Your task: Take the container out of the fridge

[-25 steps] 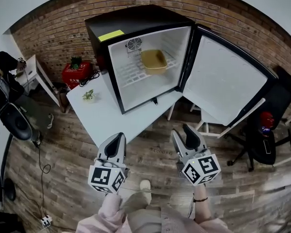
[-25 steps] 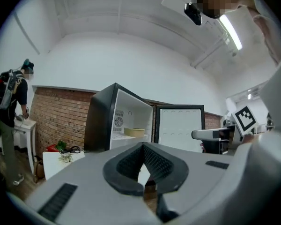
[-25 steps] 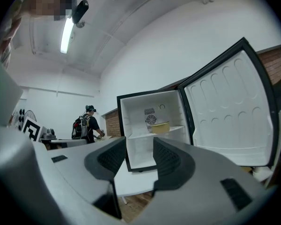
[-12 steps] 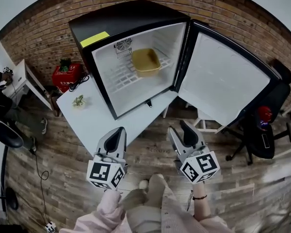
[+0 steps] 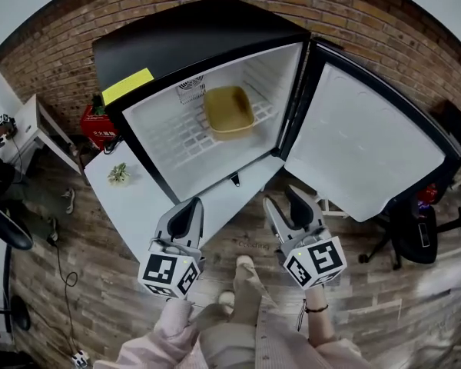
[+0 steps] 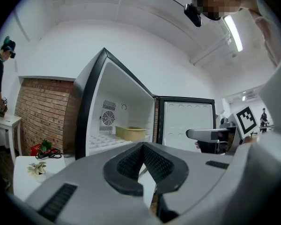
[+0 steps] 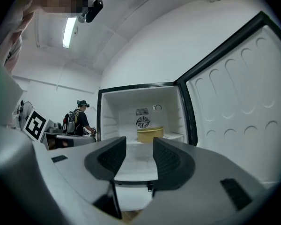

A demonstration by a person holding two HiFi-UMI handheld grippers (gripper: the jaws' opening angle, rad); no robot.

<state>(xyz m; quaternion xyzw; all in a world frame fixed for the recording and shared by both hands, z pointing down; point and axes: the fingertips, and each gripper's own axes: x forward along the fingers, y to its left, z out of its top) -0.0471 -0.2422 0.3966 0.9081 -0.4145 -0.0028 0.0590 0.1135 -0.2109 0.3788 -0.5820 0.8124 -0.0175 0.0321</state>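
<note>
The fridge (image 5: 207, 33) stands open on a white surface (image 5: 150, 198), its door (image 5: 361, 141) swung wide to the right. The container (image 5: 229, 112), a shallow tan tub with an open top, sits on the wire shelf (image 5: 186, 135) toward the far right of the compartment, close to the back wall and just right of the fan grille. Nothing else shows on that shelf.

Both claws hang near the person, well short of the fridge mouth. The left claw (image 5: 190, 208) has its jaws pressed together, the ribbed pads meeting in a narrow V with nothing between them. The right claw (image 5: 286, 204) has its jaws apart and empty, and its own view looks through the gap to the container (image 7: 150, 134) at the back. So the reach has not yet arrived, and no contact is made.

The tub looks like thin moulded plastic: stiff enough to keep its shape, probably light, and apparently empty (its floor is not fully visible from here). A smooth wall from a cold fridge may be slick, so a pinch over the near rim, one jaw inside and one outside, seems the surest hold. A second pinch on a side wall by the left claw, once opened, would stop it tipping. It should be lifted clear of the wires before being drawn out, since dragging could snag its base.
</note>
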